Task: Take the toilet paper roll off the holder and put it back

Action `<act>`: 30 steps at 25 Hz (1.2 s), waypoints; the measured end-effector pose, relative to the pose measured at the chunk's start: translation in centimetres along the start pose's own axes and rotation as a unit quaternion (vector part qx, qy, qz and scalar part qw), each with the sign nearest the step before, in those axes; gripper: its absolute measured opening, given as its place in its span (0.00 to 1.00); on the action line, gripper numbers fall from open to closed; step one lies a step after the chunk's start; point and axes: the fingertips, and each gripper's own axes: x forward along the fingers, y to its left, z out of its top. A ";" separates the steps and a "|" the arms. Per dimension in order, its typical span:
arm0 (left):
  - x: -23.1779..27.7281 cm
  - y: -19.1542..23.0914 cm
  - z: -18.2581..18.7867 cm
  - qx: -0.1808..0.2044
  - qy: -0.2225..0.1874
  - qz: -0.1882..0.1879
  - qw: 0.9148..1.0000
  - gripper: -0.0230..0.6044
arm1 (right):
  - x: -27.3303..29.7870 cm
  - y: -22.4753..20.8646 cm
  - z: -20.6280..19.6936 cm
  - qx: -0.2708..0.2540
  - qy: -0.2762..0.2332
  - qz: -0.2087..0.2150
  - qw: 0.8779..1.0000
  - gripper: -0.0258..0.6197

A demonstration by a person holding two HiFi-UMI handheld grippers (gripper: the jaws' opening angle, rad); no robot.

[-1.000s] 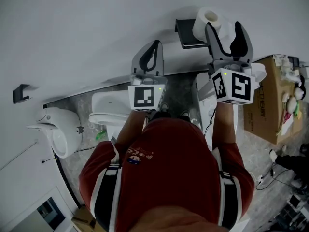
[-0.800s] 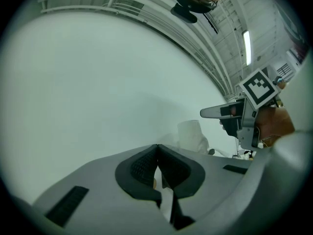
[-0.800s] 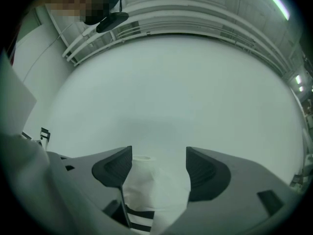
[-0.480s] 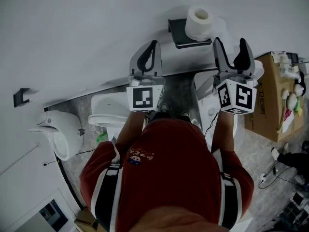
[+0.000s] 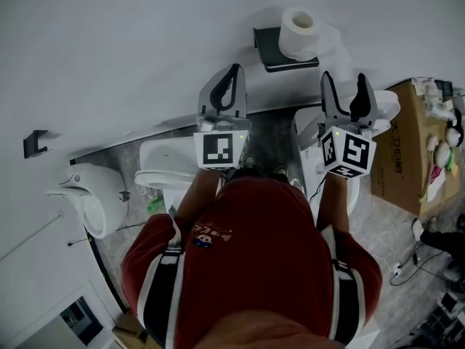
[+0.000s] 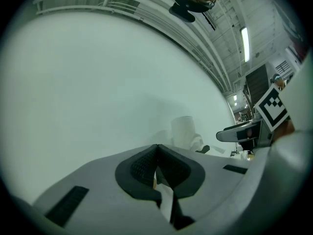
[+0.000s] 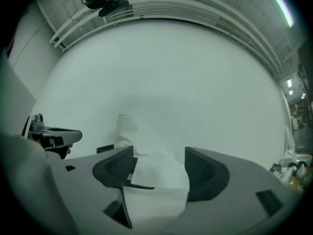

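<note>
The white toilet paper roll [image 5: 299,31] stands on the black wall holder [image 5: 280,58], with a loose tail hanging at its right. My right gripper [image 5: 346,91] is below and right of the roll, apart from it. Its jaws are wide and closing, and the pads press on nothing. In the right gripper view the roll [image 7: 128,127] and its tail [image 7: 155,173] show through the gap between the jaws. My left gripper [image 5: 227,87] points at the wall left of the holder with its pads [image 6: 146,168] together. The roll [image 6: 184,131] is off to its right.
A white toilet [image 5: 161,167] and another white fixture [image 5: 91,203] stand below left by the wall. A white cabinet [image 5: 311,135] is under my right gripper. A cardboard box [image 5: 410,147] with small items sits at the right. A black hook [image 5: 33,142] is on the wall.
My right gripper has drawn back from the roll, down and to the right, and its jaws have narrowed a little. The roll stays on the holder. The left gripper has hardly moved.
</note>
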 end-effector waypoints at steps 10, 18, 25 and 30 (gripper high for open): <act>0.2 -0.4 0.2 0.005 0.000 -0.002 1.000 0.07 | -0.3 -0.4 0.0 0.009 -0.006 0.003 1.000 0.50; 0.1 -0.8 0.2 0.010 0.006 -0.002 1.000 0.07 | -0.7 -0.5 0.7 0.025 -0.031 0.016 0.999 0.24; 0.1 -1.2 1.0 0.009 -0.003 -0.001 1.000 0.07 | -1.1 -0.6 1.5 0.020 -0.042 0.019 0.999 0.06; 0.2 -1.7 1.4 0.013 -0.005 -0.001 1.000 0.07 | -1.1 -0.6 1.5 0.017 -0.041 0.026 0.999 0.06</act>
